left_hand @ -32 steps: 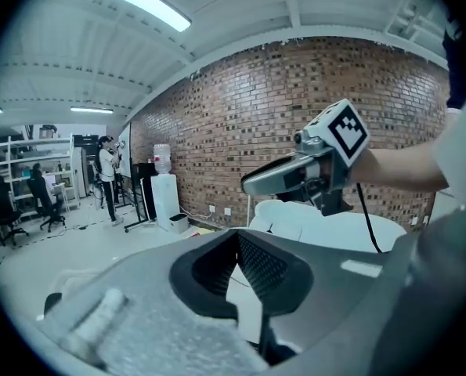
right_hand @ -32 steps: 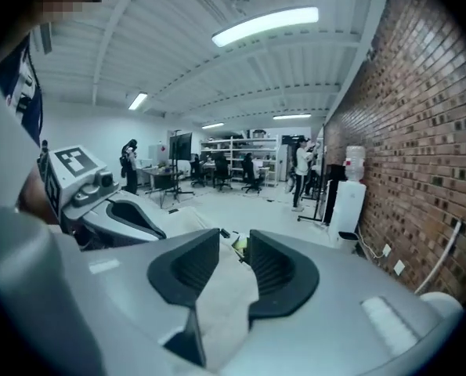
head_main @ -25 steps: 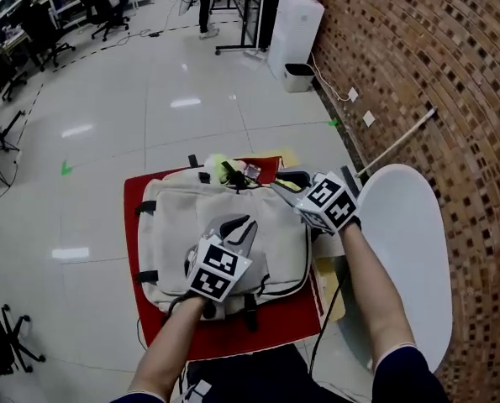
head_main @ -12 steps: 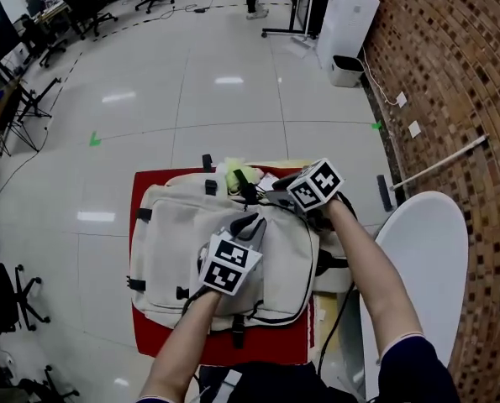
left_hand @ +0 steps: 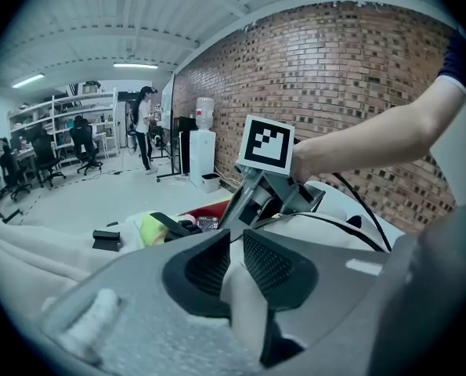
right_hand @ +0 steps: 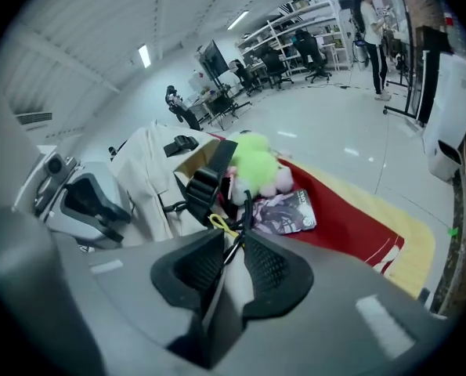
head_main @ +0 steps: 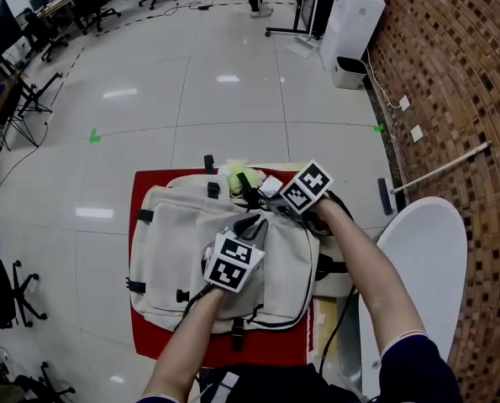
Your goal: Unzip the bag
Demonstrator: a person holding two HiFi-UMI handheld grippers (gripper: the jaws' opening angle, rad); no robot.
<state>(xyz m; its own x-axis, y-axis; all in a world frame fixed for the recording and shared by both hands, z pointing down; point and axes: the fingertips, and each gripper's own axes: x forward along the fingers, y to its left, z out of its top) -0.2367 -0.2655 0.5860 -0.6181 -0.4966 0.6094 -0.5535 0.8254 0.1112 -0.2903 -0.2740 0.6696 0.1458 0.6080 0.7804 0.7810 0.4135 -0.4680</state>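
1. Our left gripper [left_hand: 234, 237] holds a fold of the cream bag [head_main: 174, 242] between narrow jaws, on the bag's upper face.
2. Our right gripper [right_hand: 234, 237] sits just beyond the left one, near the bag's top edge. Its jaws have just been closing, and now stand narrow on the black zip pull [right_hand: 247, 210].
3. The bag lies flat beneath both grippers on a red mat [head_main: 140, 193].
4. A green plush toy [right_hand: 256, 163] lies just past the right gripper's tips.

Red mat [head_main: 275, 348], green plush toy [right_hand: 256, 161], white table [head_main: 422, 259], brick wall [head_main: 460, 74]
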